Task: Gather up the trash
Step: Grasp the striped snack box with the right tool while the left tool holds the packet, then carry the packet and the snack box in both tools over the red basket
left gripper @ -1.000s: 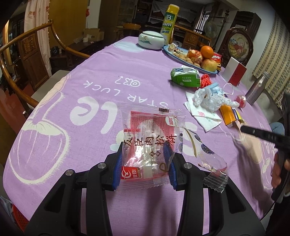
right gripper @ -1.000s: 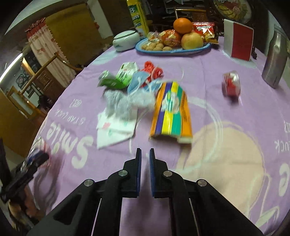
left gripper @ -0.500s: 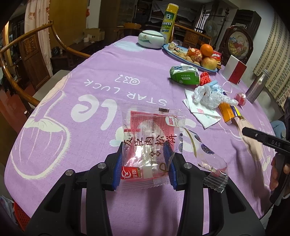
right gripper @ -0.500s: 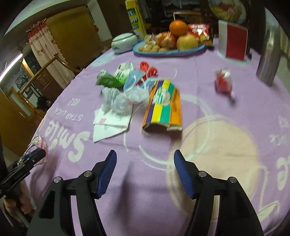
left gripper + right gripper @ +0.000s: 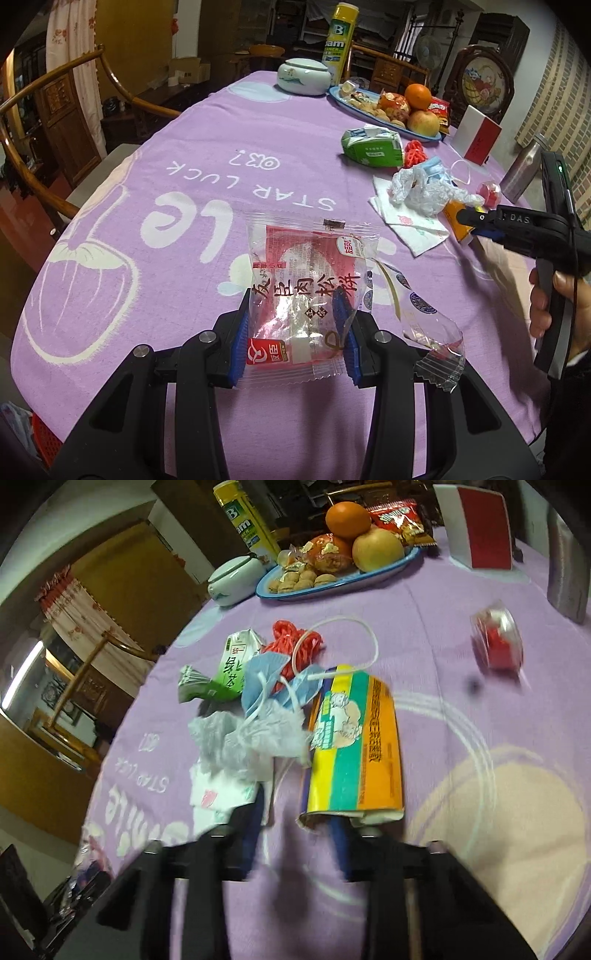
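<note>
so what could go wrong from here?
1. The right gripper, its jaws just closing, sits at the edge of the flattened orange carton and may pinch air or shove it.
2. The left gripper holds the red snack wrapper by slick film, so it may slip.

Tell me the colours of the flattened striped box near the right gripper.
The flattened box has yellow, green and orange stripes with a purple edge, clearest in the right wrist view.

Fruit plate, white jar, metal flask

left gripper clamped; right gripper closing.
</note>
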A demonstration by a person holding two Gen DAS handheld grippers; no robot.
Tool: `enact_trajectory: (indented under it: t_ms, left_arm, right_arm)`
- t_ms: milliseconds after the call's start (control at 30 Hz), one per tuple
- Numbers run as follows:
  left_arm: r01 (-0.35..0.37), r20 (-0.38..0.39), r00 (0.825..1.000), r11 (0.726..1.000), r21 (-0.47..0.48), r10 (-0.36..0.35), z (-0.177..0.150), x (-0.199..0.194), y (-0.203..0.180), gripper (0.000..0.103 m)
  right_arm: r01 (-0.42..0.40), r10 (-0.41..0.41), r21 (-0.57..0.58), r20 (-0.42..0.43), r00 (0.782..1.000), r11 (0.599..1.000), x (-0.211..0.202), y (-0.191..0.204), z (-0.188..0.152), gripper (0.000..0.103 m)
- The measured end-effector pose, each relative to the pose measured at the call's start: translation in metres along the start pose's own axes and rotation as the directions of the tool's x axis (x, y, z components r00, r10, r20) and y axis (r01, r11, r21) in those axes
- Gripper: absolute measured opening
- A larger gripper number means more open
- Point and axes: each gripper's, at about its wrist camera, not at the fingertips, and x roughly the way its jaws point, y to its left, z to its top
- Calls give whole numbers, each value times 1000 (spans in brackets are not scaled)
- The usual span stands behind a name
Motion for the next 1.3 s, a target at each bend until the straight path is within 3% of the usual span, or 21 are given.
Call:
enact_trajectory:
  t_ms: [333,367,400,567,933,1133,1300]
  left_arm:
    - [6,-2,1000,1000,2,-6,-1,-2,1,42]
    - [5,-2,1000,1000,3,-5,-1,-3,0,42]
    - [3,-1,1000,1000,3,-3,-1,-3,0,42]
    - [-12,12,1000,1000,-6,12,-2,-8,5,42]
    - [-11,7,1000,1000,-16,11,-8,-12,4,42]
    - [-32,35,999,999,-29,33,-18,-29,8,42]
    - [-50,60,997,997,-50,53,-27,-47,17,42]
  right_arm:
    - [127,-125,-63,40,991,990,9,7,11,18]
    - [133,-130,-54,46,990,990,11,5,13,17]
    - [141,-139,-49,47,989,989,12,3,13,9]
    - [161,-154,-68,92,984,985,-5,2,6,7]
    - [146,-130,-98,155,979,984,-75,-7,-41,6]
    - [105,-66,-165,225,972,981,-107,19,-58,6]
    - [44,9,-262,200,980,964,-111,52,-74,6]
